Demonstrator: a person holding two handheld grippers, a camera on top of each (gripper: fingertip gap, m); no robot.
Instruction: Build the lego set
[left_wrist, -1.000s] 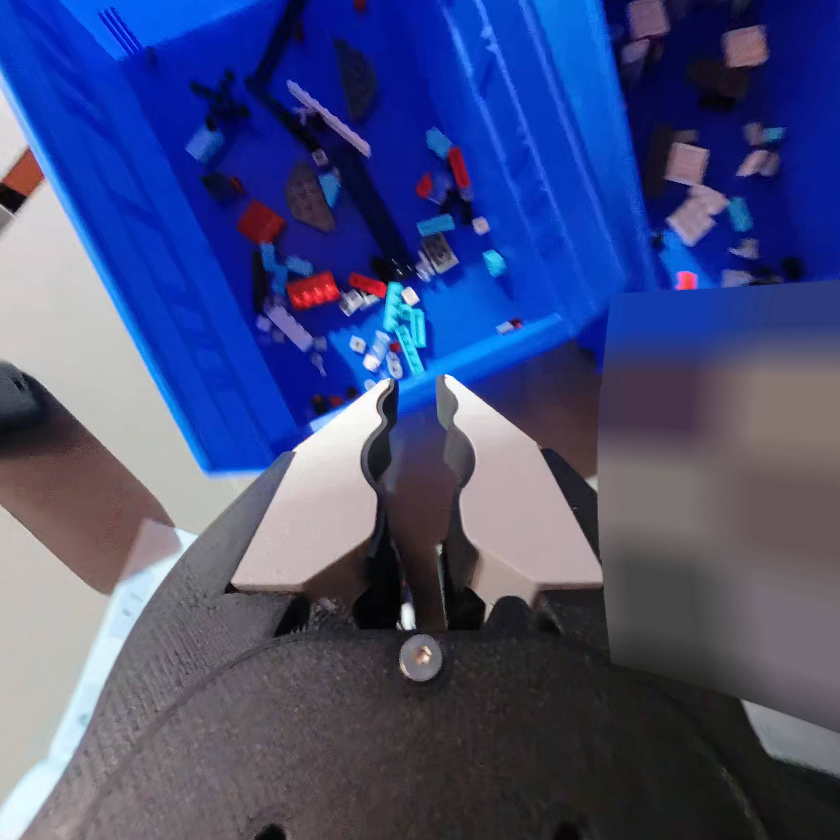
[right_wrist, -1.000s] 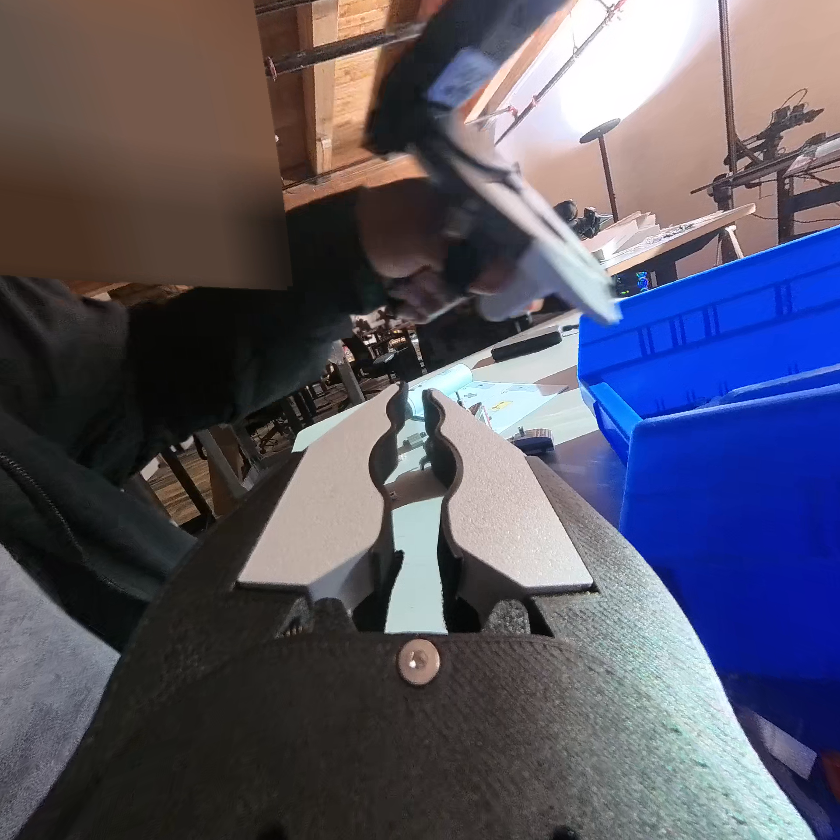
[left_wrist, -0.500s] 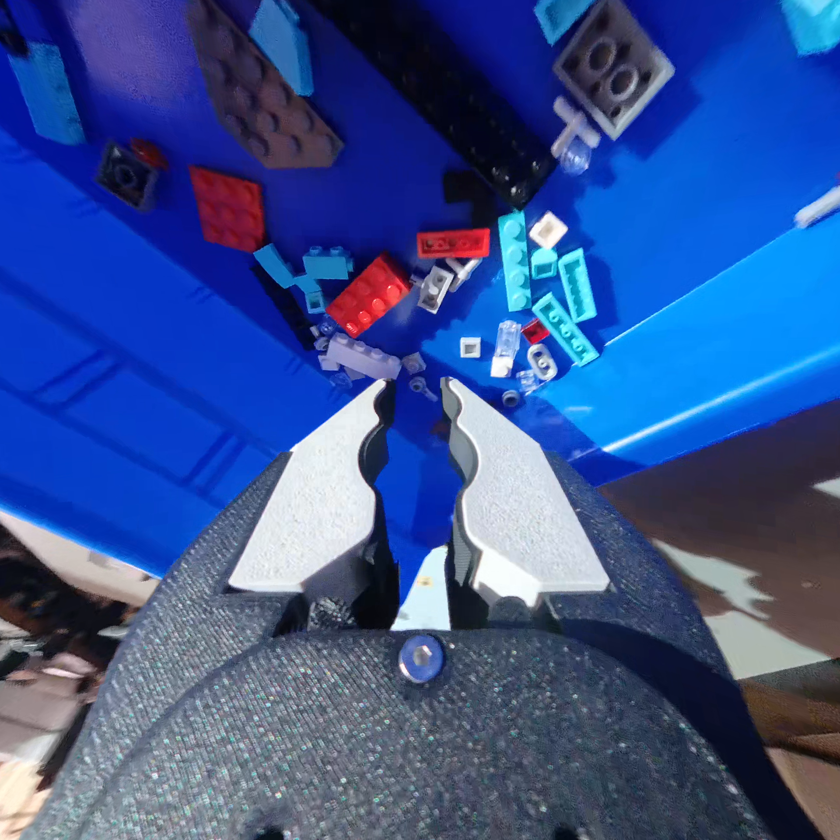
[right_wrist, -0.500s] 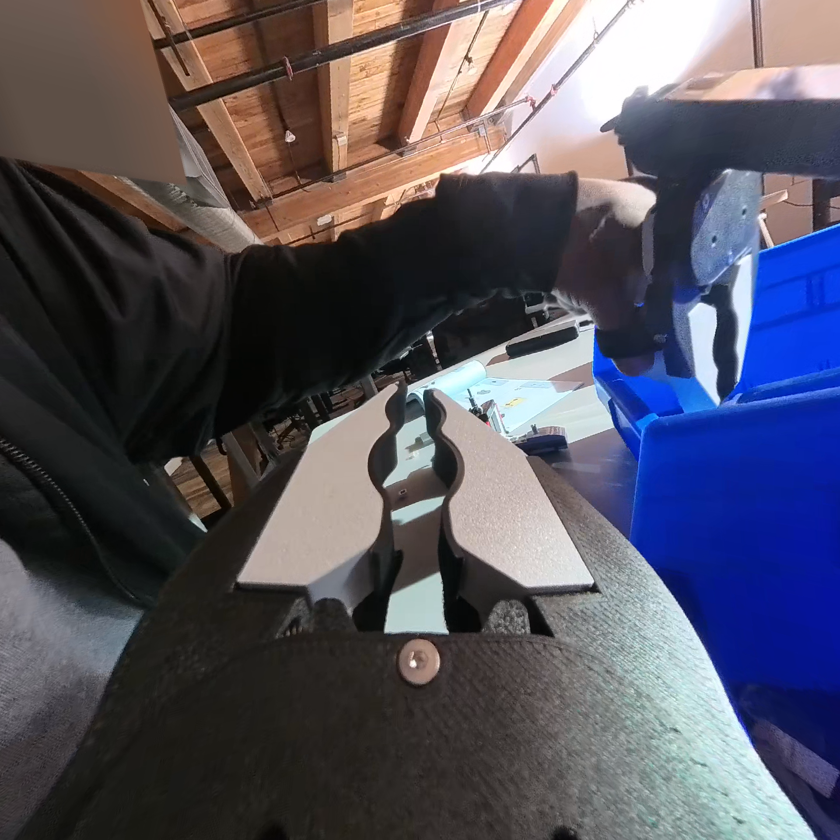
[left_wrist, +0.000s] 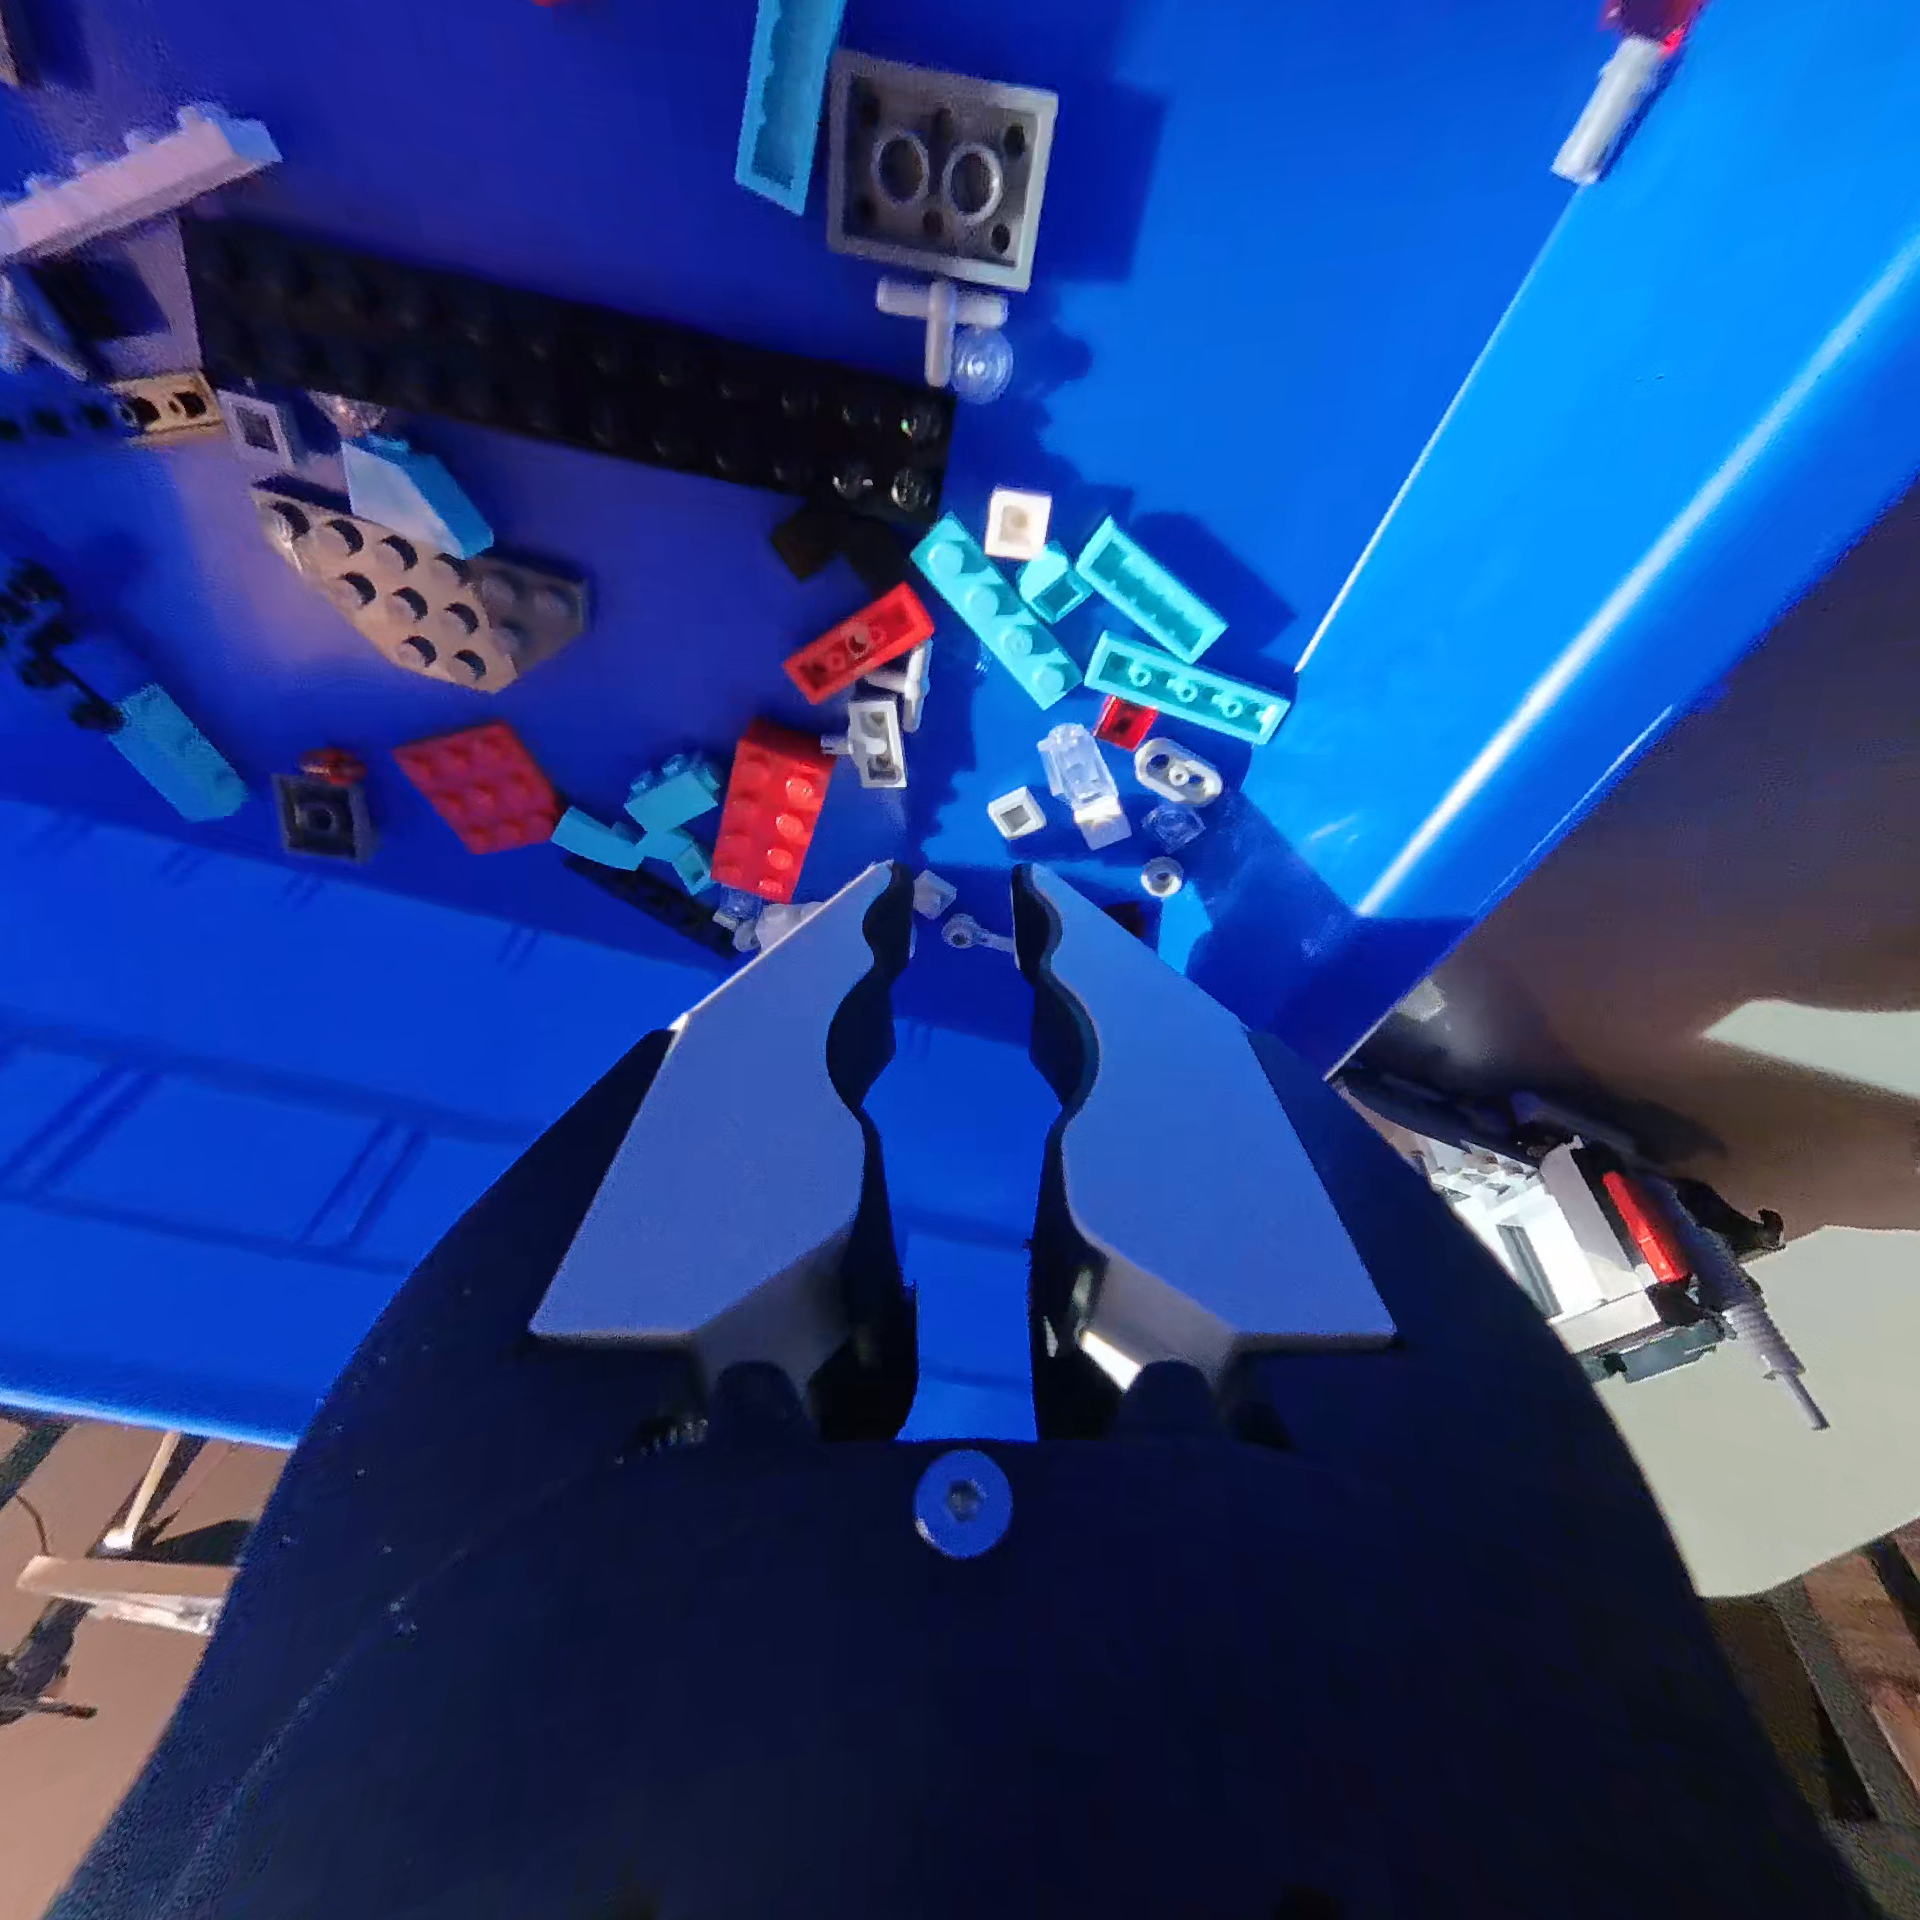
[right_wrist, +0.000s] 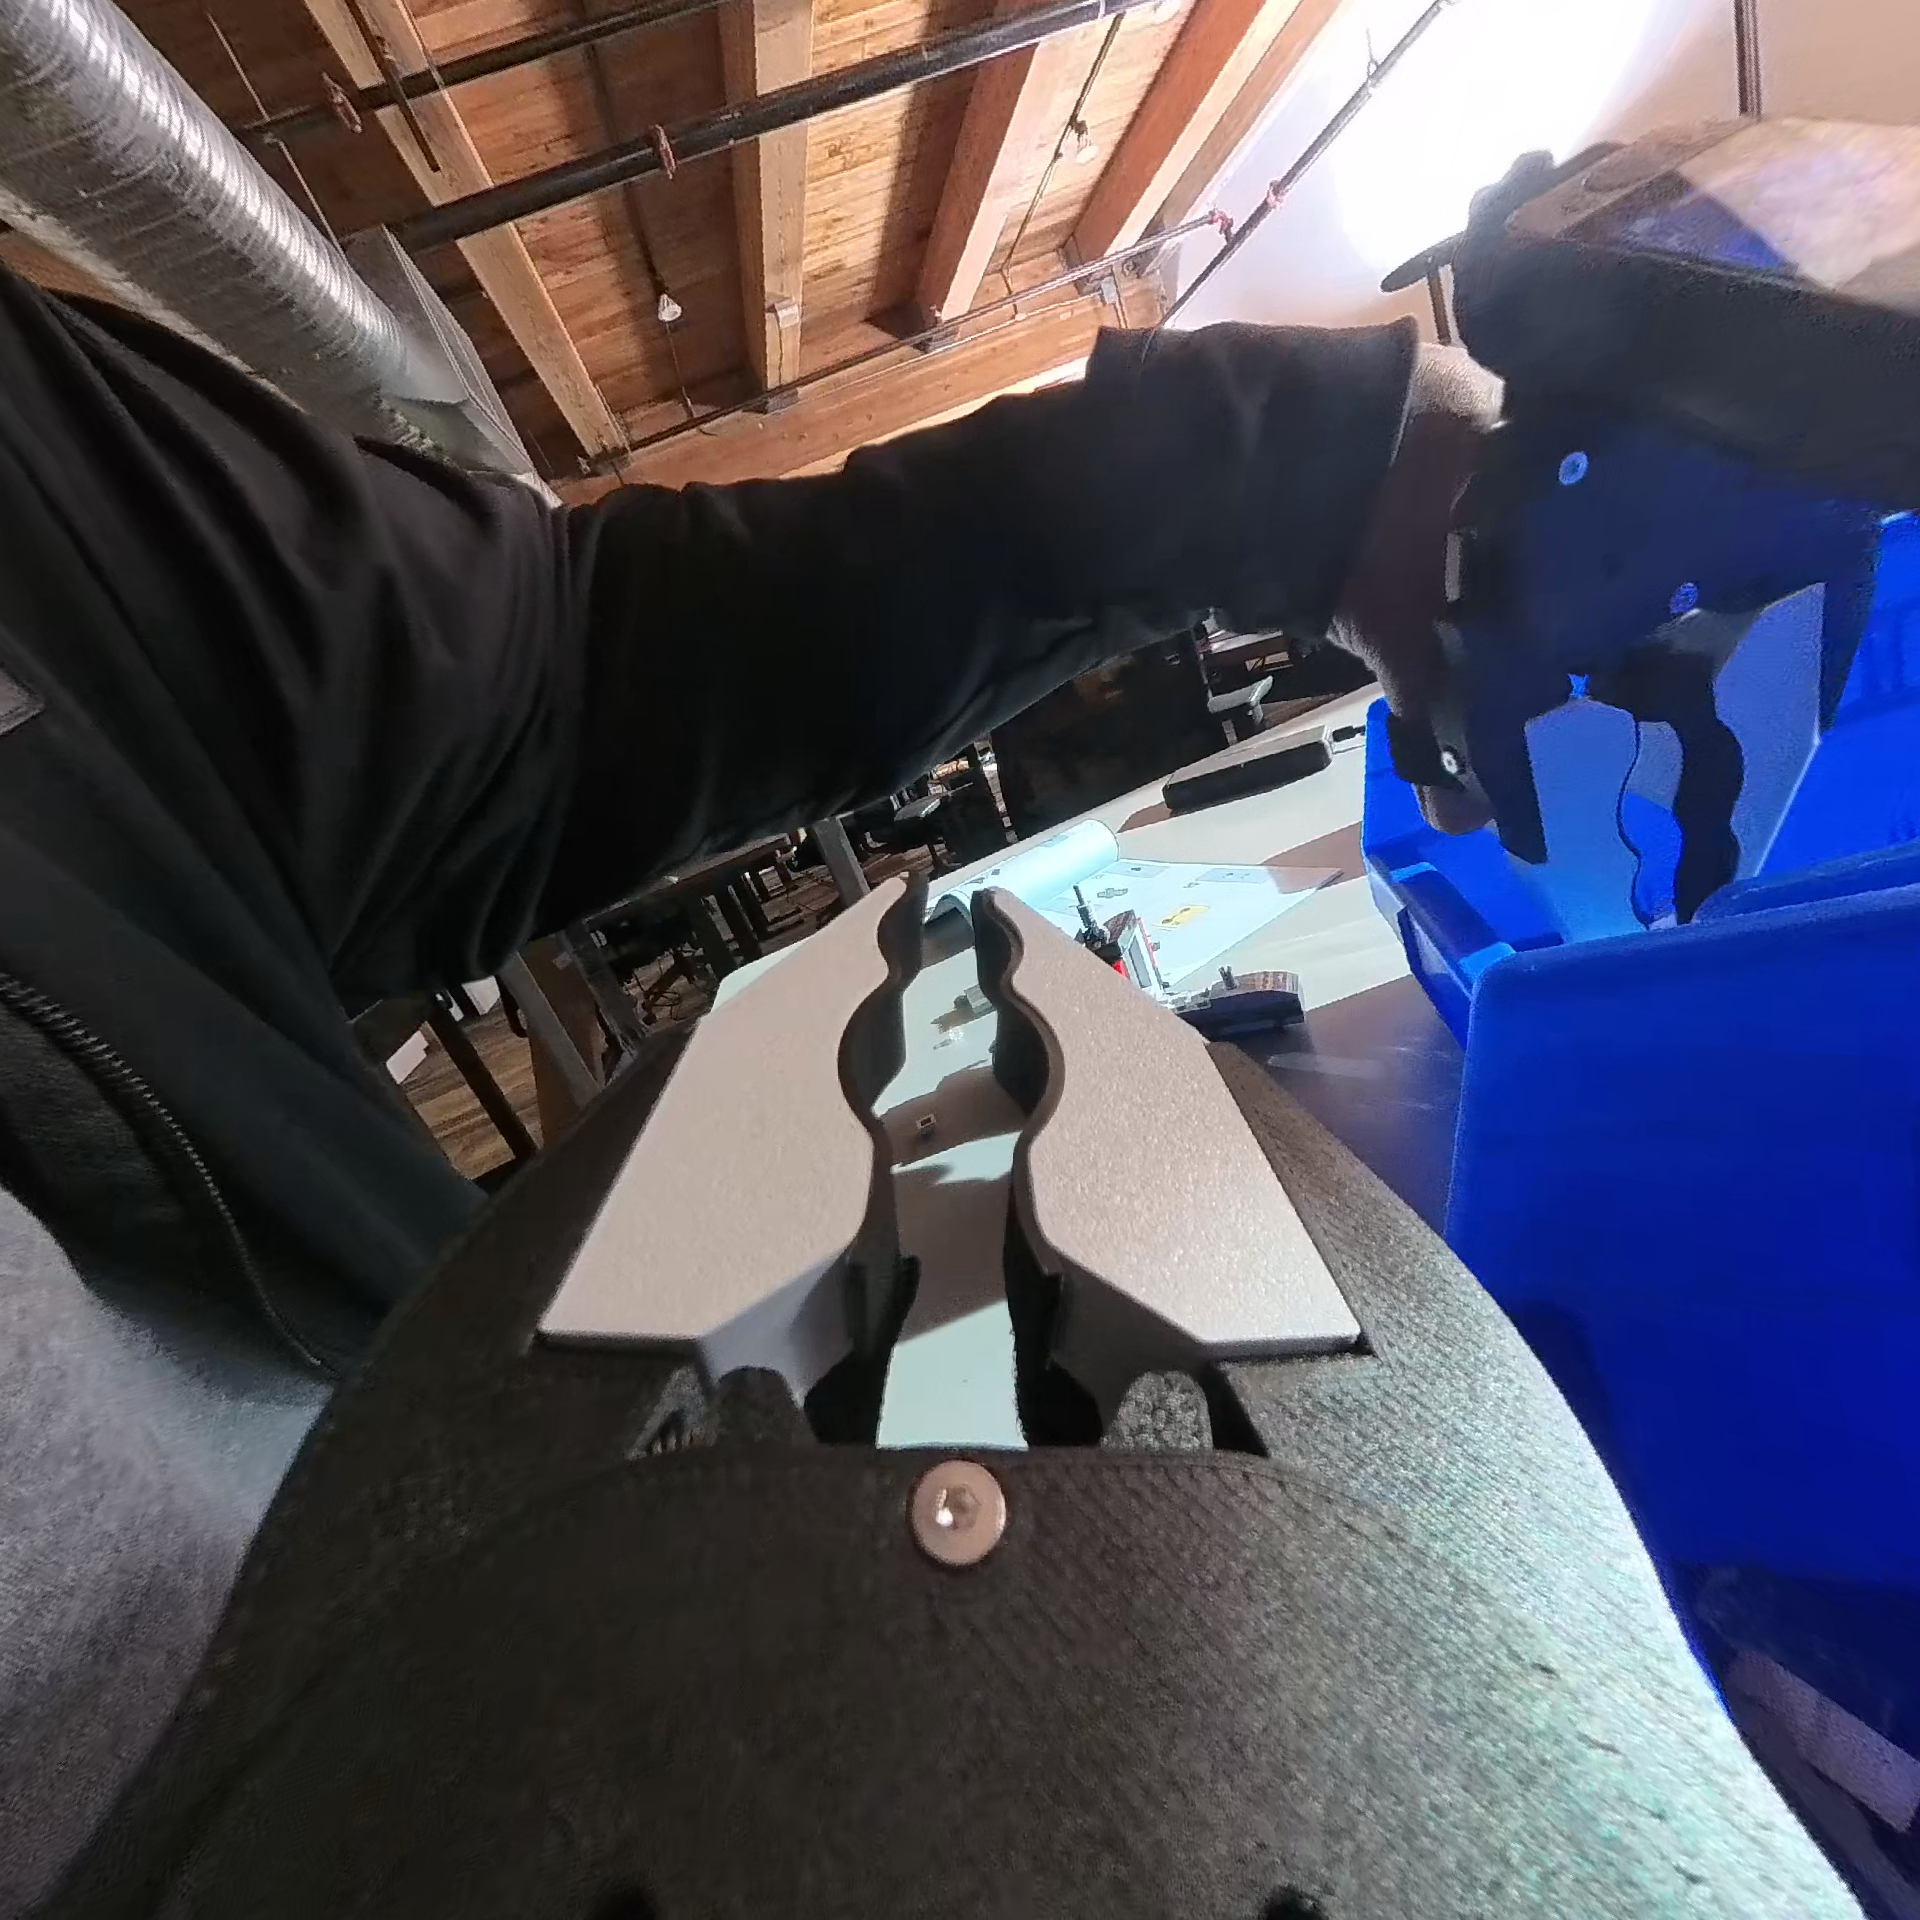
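My left gripper (left_wrist: 958, 883) is open and empty, low inside the blue bin (left_wrist: 1558, 468). Its tips hang just over a small white piece (left_wrist: 933, 891) and a tiny clear lever (left_wrist: 971, 935). A red brick (left_wrist: 774, 805) lies just left of the tips, and teal plates (left_wrist: 992, 623) and small clear and white bits (left_wrist: 1081, 779) lie beyond. My right gripper (right_wrist: 951, 899) is slightly open and empty, low over the table beside a blue bin (right_wrist: 1662, 1195). The left gripper (right_wrist: 1621, 748) also shows in the right wrist view, dipping into the far bin.
A long black plate (left_wrist: 571, 364), a grey wedge plate (left_wrist: 416, 592), a grey square plate (left_wrist: 940, 171) and a red plate (left_wrist: 478, 784) lie in the bin. A partly built model (left_wrist: 1590, 1268) stands outside it on the table. An open instruction booklet (right_wrist: 1174, 904) lies beyond. A person's dark sleeve (right_wrist: 831, 623) spans overhead. Some 25 cm of space lies between my two pairs of fingers.
My left gripper has moved from above the bin down into it, close to the pieces on its floor. My right gripper has stayed almost still.
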